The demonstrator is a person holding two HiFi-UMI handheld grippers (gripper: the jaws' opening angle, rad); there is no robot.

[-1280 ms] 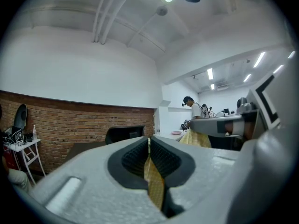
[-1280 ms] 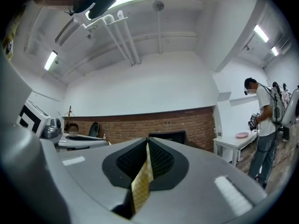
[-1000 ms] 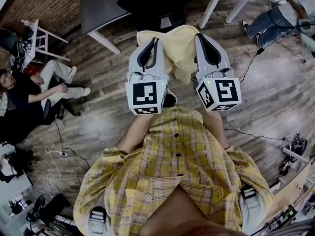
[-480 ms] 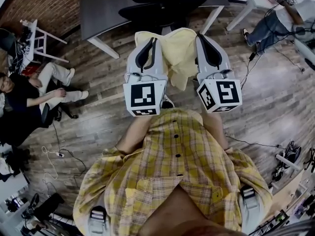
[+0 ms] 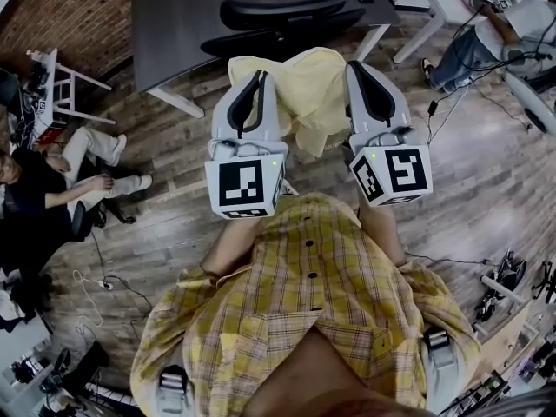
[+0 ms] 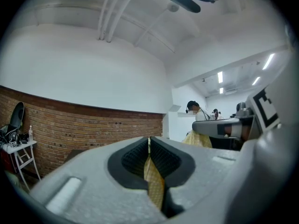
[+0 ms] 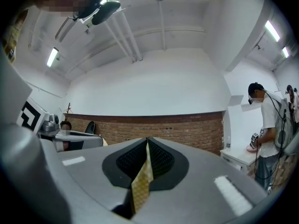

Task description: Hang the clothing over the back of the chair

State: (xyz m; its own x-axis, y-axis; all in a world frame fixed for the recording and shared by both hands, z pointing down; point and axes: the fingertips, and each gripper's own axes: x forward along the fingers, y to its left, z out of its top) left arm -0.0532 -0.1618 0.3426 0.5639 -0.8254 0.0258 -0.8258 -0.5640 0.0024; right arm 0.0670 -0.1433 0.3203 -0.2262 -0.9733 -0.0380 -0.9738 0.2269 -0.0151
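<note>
A pale yellow garment [image 5: 314, 94] hangs stretched between my two grippers, in front of the person's chest. My left gripper [image 5: 260, 76] is shut on its left edge, and a strip of the yellow cloth [image 6: 153, 181] shows pinched between the dark pads. My right gripper [image 5: 357, 68] is shut on the right edge, where a fold of the cloth [image 7: 141, 183] sits in its jaws. Both grippers point level. The black office chair [image 5: 291, 14] stands just beyond them, its back towards me, tucked at a dark table [image 5: 174, 20].
A person [image 5: 48, 168] sits low at the left beside a small white stand [image 5: 54, 72]. Another person [image 5: 486, 29] is at the top right near a white table leg [image 5: 415, 20]. Cables trail over the wooden floor [image 5: 486, 172].
Both grippers have carried the garment forward and a little upward, closer to the chair. More of the chair and the dark table now shows at the top of the head view.
</note>
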